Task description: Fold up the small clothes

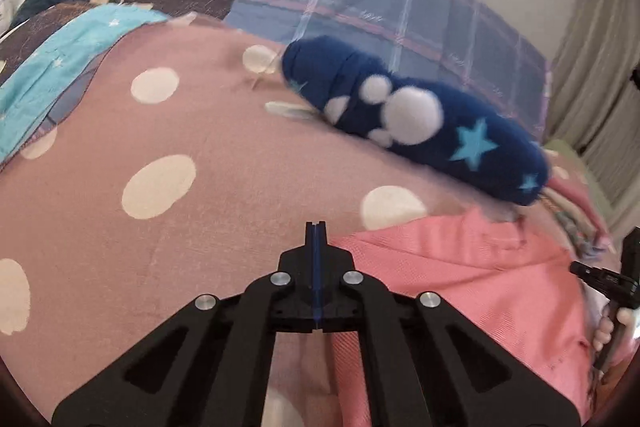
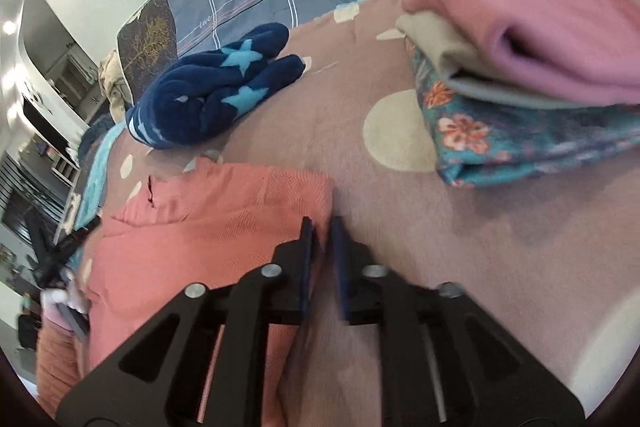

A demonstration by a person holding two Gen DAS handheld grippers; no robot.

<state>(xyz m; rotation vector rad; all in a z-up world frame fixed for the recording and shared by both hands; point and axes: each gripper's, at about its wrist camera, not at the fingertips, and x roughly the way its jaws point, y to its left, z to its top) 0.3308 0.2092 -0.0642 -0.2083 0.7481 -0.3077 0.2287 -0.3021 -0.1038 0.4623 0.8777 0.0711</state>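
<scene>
A coral-pink garment lies folded on a dusty-pink polka-dot blanket. My left gripper is shut at the garment's left edge, its pads pressed together with no cloth showing between them. In the right wrist view the same garment fills the lower left. My right gripper hovers at its right edge, jaws a narrow gap apart and pressing on nothing. A navy fleece garment with light-blue stars lies bunched up behind the coral one.
A stack of folded clothes, pink over grey over teal floral, sits on the blanket to the right. A blue plaid duvet lies behind. A hand on the other gripper's handle shows at the right edge.
</scene>
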